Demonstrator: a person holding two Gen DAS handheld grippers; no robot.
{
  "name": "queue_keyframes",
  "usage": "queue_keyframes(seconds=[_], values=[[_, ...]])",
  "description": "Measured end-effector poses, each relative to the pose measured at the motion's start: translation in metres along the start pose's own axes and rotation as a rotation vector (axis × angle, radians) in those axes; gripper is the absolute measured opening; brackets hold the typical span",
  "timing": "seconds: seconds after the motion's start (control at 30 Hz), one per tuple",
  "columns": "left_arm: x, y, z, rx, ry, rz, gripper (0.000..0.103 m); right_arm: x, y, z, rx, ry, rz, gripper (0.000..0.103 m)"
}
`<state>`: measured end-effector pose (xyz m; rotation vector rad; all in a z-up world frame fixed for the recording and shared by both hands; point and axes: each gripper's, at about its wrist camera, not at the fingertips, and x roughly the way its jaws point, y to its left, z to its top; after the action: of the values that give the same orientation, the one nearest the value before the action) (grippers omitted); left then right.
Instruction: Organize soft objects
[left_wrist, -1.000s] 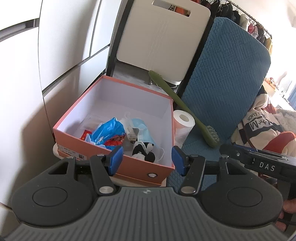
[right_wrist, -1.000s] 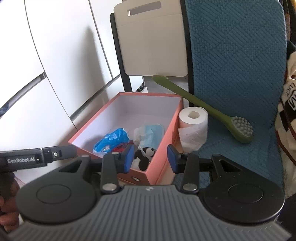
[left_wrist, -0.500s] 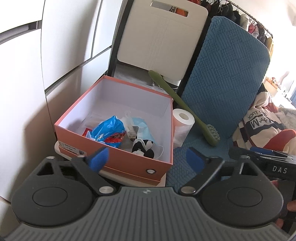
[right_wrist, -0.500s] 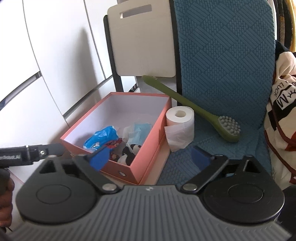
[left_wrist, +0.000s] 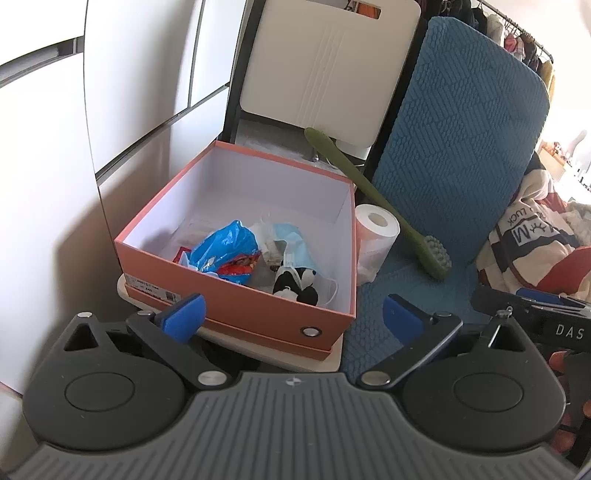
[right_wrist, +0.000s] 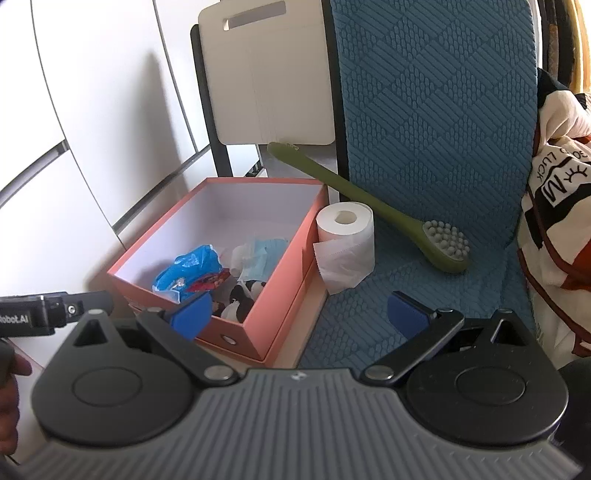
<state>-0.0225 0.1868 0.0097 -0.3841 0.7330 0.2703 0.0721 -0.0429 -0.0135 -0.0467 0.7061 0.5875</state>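
An orange box (left_wrist: 236, 295) with a white inside holds a crumpled blue plastic bag (left_wrist: 225, 247), a pale blue face mask (left_wrist: 295, 247) and a small black-and-white plush (left_wrist: 295, 282). A toilet paper roll (left_wrist: 376, 232) stands just right of the box, on the blue cushion. My left gripper (left_wrist: 293, 314) hovers before the box's near wall, its jaws still opening, with nothing between them. In the right wrist view the same box (right_wrist: 280, 266), roll (right_wrist: 345, 229) and plush (right_wrist: 240, 299) show. My right gripper (right_wrist: 299, 314) is open and empty near the box's right corner.
A long green brush (right_wrist: 443, 243) leans from the box's far corner down onto the blue quilted cushion (right_wrist: 436, 129). A cream board (left_wrist: 325, 62) stands behind the box. A striped garment (left_wrist: 532, 240) lies at the right; white cabinet doors (right_wrist: 92, 110) close off the left.
Both grippers' jaws have swung from narrow to wide apart. The right wrist view has shifted slightly right, so the box sits further left in it.
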Motion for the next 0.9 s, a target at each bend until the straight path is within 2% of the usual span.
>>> queue_keyframes(seconds=[0.47,0.9], values=[[-0.004,-0.007,0.0,0.024,-0.008,0.098,0.103,0.006,-0.004,-0.005,-0.013,0.018,0.016,0.103],[-0.002,-0.011,-0.002,0.043,-0.01,0.106,0.103,0.004,-0.007,-0.003,-0.014,0.011,0.0,0.103]])
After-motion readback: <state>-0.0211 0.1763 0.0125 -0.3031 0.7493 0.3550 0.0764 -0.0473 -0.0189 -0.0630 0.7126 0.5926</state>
